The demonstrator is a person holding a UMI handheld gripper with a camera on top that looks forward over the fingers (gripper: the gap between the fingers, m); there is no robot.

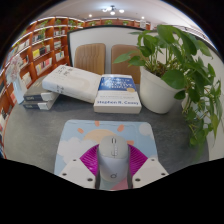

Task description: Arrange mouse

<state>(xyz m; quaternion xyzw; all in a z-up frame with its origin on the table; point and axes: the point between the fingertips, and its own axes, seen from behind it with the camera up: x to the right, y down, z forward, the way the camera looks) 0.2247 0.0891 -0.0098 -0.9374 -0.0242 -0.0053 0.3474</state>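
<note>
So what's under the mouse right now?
The mouse rests on a light patterned mouse pad, between the tongs. The pad's middle is covered by it.

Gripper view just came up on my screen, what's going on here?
A hand-held gripper has a white computer mouse between its two fingers, the pink pads at either side of it, on a pale patterned mouse mat on the grey table. Whether the pads press on it cannot be told. Beyond the mat lie stacked books and a white potted green plant.

Bare table (45, 128) ahead of the mousepad (78, 135) — books (118, 94) and potted plant (165, 80) block beyond.
</note>
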